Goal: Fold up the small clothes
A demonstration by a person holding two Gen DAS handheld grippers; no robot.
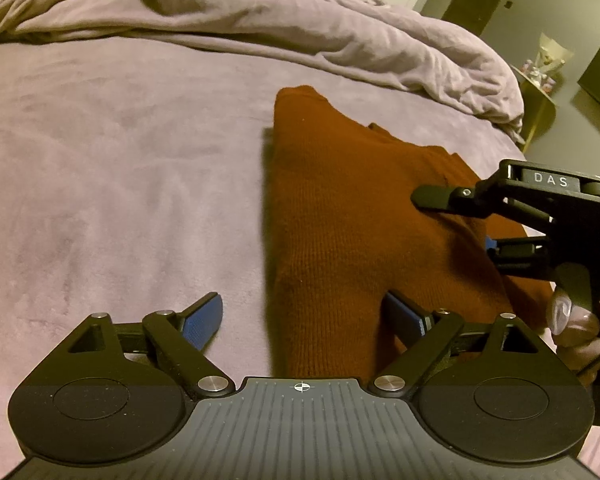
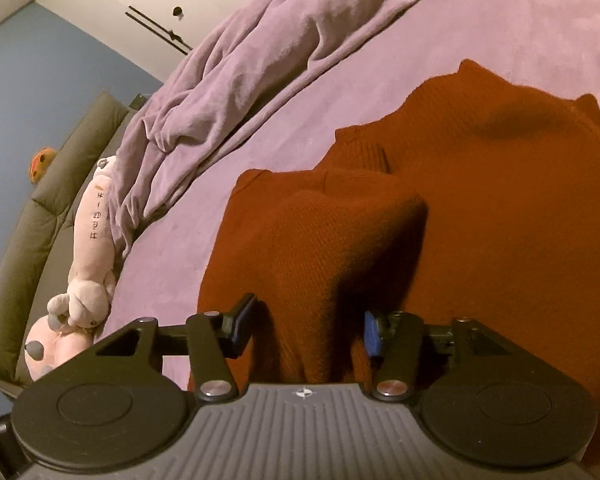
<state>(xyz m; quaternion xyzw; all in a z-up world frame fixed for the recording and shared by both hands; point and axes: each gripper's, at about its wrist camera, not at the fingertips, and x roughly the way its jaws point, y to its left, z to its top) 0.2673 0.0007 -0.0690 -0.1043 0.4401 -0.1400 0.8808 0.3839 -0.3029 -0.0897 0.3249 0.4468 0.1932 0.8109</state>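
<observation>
Left black hand-held gripper (image 1: 302, 316) with blue pads: jaws spread wide. Right black hand-held gripper (image 2: 308, 330): jaws likewise apart, gripped by a hand (image 1: 580, 328).

"DAS" on the right gripper (image 1: 456, 220); plush toy (image 2: 94, 216) lettering illegible.

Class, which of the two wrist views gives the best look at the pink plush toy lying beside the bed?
The right wrist view. There the pink plush toy shows almost whole, stretched along the edge of the purple bed cover, with dark lettering on its body. The left wrist view shows none of it; it faces the rust-orange knitted garment.
</observation>
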